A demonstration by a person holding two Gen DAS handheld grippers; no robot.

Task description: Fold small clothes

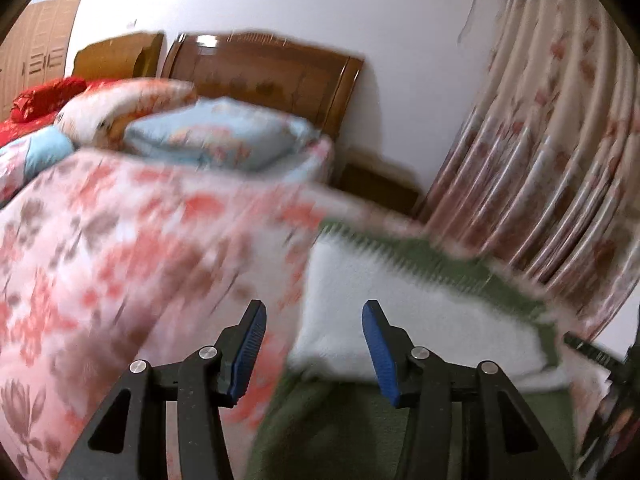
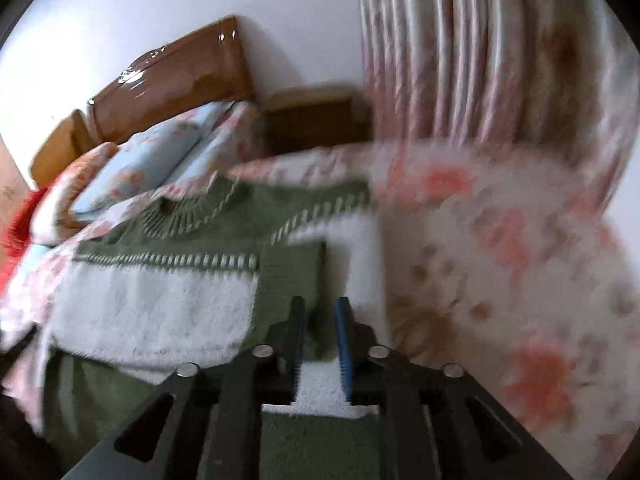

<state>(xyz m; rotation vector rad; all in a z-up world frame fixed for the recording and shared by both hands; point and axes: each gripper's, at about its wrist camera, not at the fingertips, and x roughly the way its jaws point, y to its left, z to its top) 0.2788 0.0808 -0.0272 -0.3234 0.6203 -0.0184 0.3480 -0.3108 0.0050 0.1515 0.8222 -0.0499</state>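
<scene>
A small green and white knitted sweater (image 2: 168, 280) lies spread on a pink floral bedspread (image 2: 500, 248), collar toward the headboard. My right gripper (image 2: 320, 320) is nearly shut, its blue pads pinching a green and white part of the sweater, likely a sleeve laid across the body. In the left wrist view the sweater (image 1: 400, 312) lies ahead and to the right. My left gripper (image 1: 314, 320) is open and empty just above the sweater's left edge. Both views are blurred by motion.
Light blue floral pillows (image 1: 216, 136) and a folded quilt lie by the brown wooden headboard (image 1: 260, 68). A wooden nightstand (image 2: 316, 120) stands beside the bed. Floral curtains (image 1: 560, 140) hang on the right. A red bundle (image 1: 44, 100) lies at far left.
</scene>
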